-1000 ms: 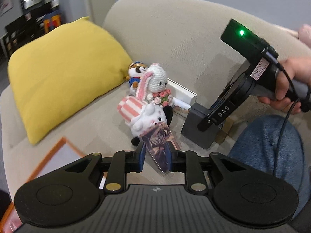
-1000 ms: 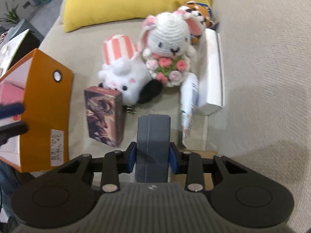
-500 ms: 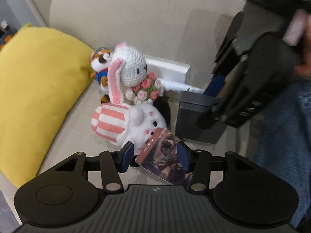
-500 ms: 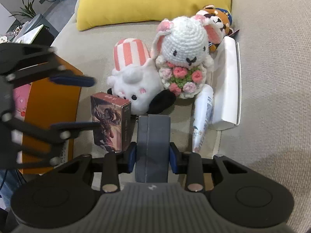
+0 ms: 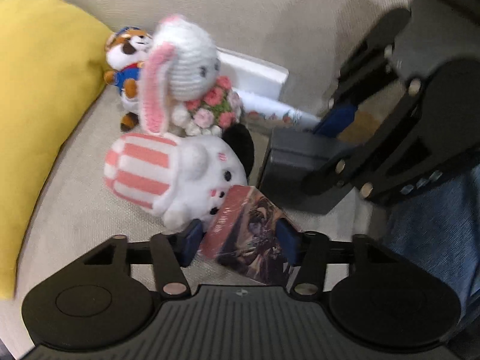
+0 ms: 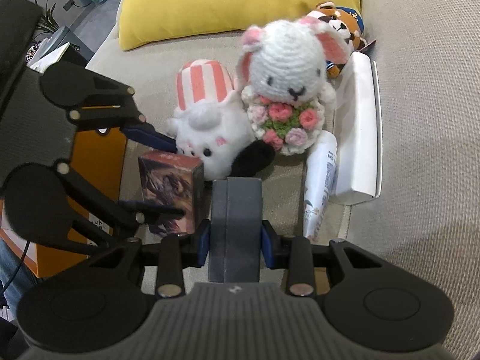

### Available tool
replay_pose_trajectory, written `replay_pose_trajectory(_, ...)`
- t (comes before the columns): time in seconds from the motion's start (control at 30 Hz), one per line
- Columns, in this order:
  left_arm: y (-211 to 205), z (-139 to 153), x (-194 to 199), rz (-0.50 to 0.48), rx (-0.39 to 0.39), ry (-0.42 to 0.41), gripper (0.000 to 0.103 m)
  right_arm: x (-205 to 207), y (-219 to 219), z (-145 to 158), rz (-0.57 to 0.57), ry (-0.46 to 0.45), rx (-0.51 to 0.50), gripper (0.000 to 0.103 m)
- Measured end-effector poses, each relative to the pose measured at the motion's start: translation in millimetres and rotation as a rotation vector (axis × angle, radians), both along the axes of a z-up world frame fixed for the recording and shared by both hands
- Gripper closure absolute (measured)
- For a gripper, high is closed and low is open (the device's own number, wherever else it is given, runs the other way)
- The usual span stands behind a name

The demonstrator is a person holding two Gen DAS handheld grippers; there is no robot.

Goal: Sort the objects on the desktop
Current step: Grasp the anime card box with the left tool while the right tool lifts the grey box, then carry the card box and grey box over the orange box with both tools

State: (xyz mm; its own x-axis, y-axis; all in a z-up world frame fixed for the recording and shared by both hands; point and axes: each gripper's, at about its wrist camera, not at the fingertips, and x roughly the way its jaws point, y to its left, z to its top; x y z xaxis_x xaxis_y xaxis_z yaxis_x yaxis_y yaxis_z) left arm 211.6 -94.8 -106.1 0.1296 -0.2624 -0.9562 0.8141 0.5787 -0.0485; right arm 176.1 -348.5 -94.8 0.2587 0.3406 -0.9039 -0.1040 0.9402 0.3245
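Left tongs (image 5: pixel 240 240) spread wide around illustrated card box (image 5: pixel 252 237), pads not touching, on beige sofa (image 6: pixel 420 150). Right tongs (image 6: pixel 235 240) clamped on dark grey rectangular box (image 6: pixel 235 210), beside white striped-hat plush (image 6: pixel 210 132).

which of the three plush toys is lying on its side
The white plush with the pink-striped hat lies tipped over beside the card box; the crochet bunny and red panda plush sit upright.

The card box (image 6: pixel 169 192) stands left of the grey case (image 6: pixel 235 225) (plush toys (image 6: pixel 240 114) behind).
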Motion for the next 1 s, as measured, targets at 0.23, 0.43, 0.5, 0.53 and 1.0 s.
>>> replay_pose_trajectory(0.23, 12.4, 19.8, -22.0, 0.1, -0.03, 0.046, 0.068, -5.6, 3.6, 2.6, 0.011, 0.026, -0.015, 0.065)
replay_pose_trajectory(0.43, 6.1, 22.8, -35.1, 0.152, -0.027, 0.091, 0.071, -15.0, 10.9, 9.5, 0.042, 0.029, -0.057, 0.064)
replay_pose_trajectory(0.5, 1.5, 20.1, -39.2, 0.158, -0.013, 0.081, 0.071, -16.4, 11.9, 14.5, 0.053, 0.008, -0.063, 0.064)
replay_pose_trajectory(0.53, -1.1, 18.6, -40.7, 0.161, -0.006, 0.072, 0.071, -16.0, 13.5, 17.1, 0.055, -0.006, -0.069, 0.064)
replay_pose_trajectory(1.0, 6.9, 24.5, -66.2, 0.362, -0.094, 0.009, 0.077, -17.9, 20.5, 13.3, 0.052, -0.034, -0.07, 0.065)
